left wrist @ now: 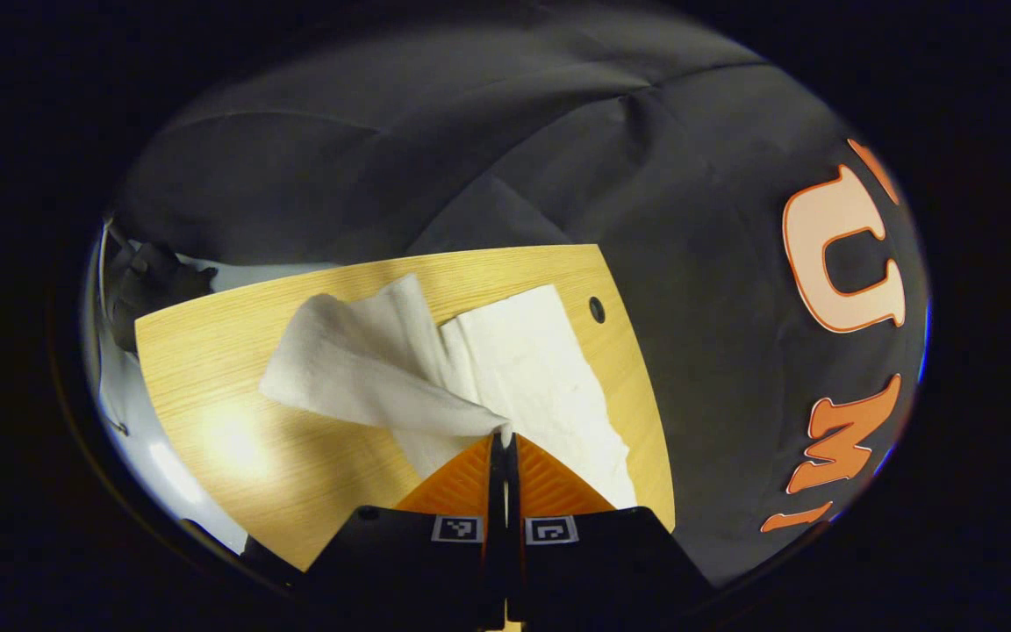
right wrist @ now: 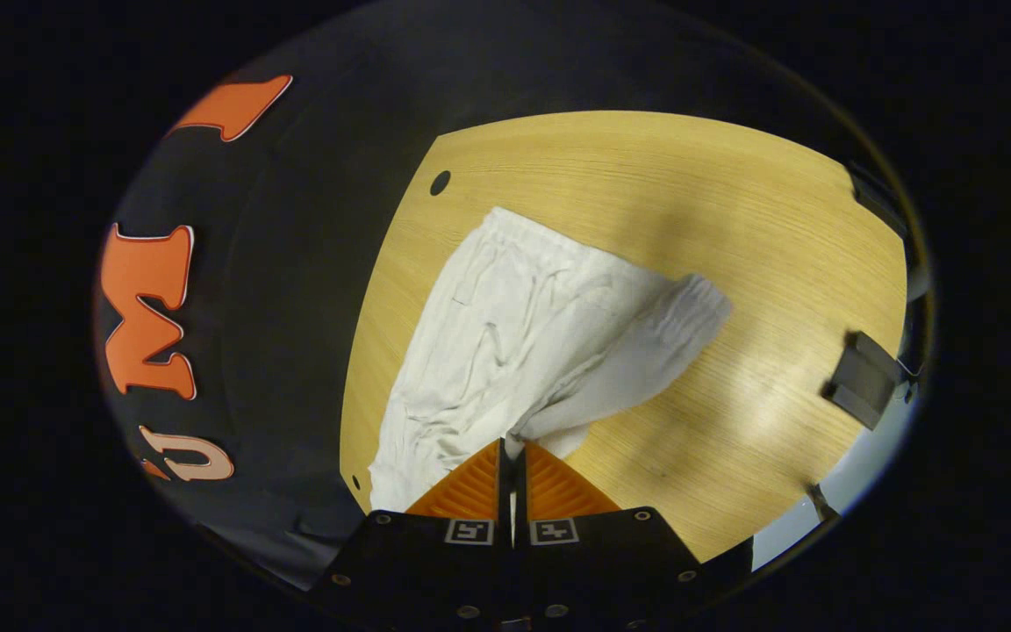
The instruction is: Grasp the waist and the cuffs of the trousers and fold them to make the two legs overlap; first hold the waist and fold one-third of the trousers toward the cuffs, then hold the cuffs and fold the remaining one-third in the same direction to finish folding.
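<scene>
Left gripper (left wrist: 503,436): fingers nearly together, pinching an edge of the white fabric trousers (left wrist: 523,369), lifted fold trailing left over the light wooden tabletop (left wrist: 233,369). Rest of trousers flat on tabletop, just short of small dark round hole (left wrist: 596,309) near the table's far edge. Right gripper (right wrist: 511,443): fingers nearly together, clamped on trouser cloth, elastic waistband (right wrist: 690,294) raised off tabletop. Dark clamp bracket (right wrist: 861,379) at right table edge.
</scene>
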Motion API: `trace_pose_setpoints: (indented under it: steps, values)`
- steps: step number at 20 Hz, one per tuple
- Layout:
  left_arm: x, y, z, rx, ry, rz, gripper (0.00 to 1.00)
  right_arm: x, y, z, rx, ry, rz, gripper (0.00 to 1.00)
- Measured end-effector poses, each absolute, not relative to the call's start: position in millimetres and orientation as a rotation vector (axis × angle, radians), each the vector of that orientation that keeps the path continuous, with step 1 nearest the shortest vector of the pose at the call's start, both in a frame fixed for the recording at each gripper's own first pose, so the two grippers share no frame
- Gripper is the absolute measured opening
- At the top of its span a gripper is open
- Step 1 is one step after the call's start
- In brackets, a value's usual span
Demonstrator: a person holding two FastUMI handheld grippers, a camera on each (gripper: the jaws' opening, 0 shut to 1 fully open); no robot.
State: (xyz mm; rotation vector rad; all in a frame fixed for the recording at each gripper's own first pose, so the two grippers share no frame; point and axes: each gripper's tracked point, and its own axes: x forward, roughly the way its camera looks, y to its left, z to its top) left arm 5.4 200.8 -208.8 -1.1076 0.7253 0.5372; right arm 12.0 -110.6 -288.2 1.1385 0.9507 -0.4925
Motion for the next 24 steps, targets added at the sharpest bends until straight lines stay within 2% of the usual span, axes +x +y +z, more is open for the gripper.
trace_pose_setpoints:
  steps: [5,13,17,19,20,22,23,24]
  values:
    - [91,194,-208,-1.037,0.74,0.523,0.04,87,-120,-298,1.138,0.997,-0.463,0.01]
    - [210,194,-245,-0.996,0.779,0.534,0.04,201,-132,-335,1.097,1.056,-0.427,0.01]
    - [257,195,-267,-0.936,0.791,0.521,0.04,213,-132,-356,1.122,1.089,-0.419,0.01]
    - [256,190,-275,-0.9,0.83,0.535,0.04,224,-133,-365,1.126,1.085,-0.414,0.01]
    - [261,188,-275,-0.908,0.826,0.535,0.04,230,-132,-369,1.119,1.072,-0.391,0.04]
    - [263,184,-276,-0.925,0.815,0.517,0.04,237,-129,-365,1.117,1.043,-0.356,0.16]
    - [267,187,-281,-0.923,0.809,0.516,0.02,240,-130,-363,1.113,1.029,-0.351,0.3]
    - [272,191,-281,-0.924,0.797,0.513,0.25,239,-132,-357,1.11,1.014,-0.349,0.38]
